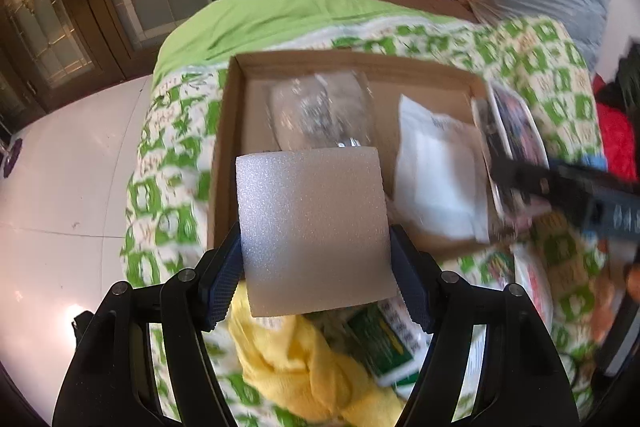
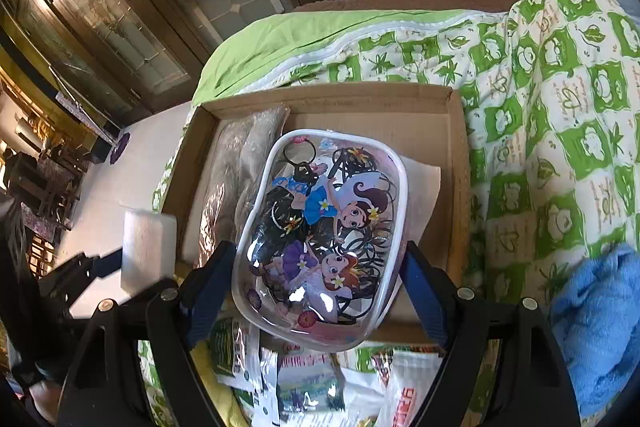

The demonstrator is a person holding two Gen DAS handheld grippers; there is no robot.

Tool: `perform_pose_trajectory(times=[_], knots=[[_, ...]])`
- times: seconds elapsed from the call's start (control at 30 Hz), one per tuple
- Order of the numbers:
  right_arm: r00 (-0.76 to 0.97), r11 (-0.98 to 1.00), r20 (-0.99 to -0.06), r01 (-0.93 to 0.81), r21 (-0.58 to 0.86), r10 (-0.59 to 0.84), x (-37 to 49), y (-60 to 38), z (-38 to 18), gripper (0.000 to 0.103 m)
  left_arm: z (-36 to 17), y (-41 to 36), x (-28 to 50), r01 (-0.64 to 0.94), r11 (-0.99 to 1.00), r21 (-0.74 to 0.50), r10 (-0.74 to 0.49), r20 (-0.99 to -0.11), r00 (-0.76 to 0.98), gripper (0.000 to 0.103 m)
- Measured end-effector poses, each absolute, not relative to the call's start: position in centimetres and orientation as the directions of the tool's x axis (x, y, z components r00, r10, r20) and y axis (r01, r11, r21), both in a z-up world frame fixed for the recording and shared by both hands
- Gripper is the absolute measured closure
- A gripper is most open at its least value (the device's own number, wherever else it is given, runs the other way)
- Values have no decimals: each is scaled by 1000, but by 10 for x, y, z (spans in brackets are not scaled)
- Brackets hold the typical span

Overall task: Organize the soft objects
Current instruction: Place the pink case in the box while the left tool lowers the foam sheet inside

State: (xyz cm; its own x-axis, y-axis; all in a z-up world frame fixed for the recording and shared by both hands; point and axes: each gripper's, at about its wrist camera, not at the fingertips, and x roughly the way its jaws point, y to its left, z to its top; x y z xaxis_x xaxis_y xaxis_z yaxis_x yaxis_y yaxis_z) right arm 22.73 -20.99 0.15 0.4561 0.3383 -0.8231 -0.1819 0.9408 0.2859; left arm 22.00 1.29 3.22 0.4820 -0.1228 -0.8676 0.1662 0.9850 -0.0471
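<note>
My left gripper [image 1: 316, 291] is shut on a white foam block [image 1: 314, 227], held over the near edge of an open cardboard box [image 1: 352, 63]. Inside the box lie a clear plastic bag [image 1: 320, 111] and a white packet [image 1: 436, 167]. My right gripper [image 2: 320, 291] is shut on a clear pouch printed with cartoon girls [image 2: 324, 239], full of dark hair ties, above the same cardboard box [image 2: 400, 95]. From the right wrist view the foam block [image 2: 146, 251] shows at the left; the left wrist view shows the pouch [image 1: 516, 131] at the box's right side.
The box sits on a green-and-white patterned quilt [image 2: 560, 107] on a bed. A yellow cloth [image 1: 304, 367] and printed packets [image 2: 304, 387] lie in front of the box. A blue towel [image 2: 600, 327] lies at the right. White floor [image 1: 60, 187] and dark glass cabinets [image 2: 100, 7] are at the left.
</note>
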Motion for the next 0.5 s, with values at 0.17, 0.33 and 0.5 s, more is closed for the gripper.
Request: perform_pose_trajectory(times=[0.17, 0.33, 0.5], knots=[[451, 944, -830, -188, 271, 328, 235, -205, -7, 21, 24, 13, 241, 150, 986, -71, -136, -868, 478, 33], [449, 946, -833, -180, 271, 324, 247, -207, -17, 21, 5, 16, 253, 136, 988, -76, -131, -876, 464, 33], [439, 951, -844, -170, 259, 308, 257, -207, -29, 21, -11, 24, 254, 119, 990, -75, -121, -882, 455, 33]])
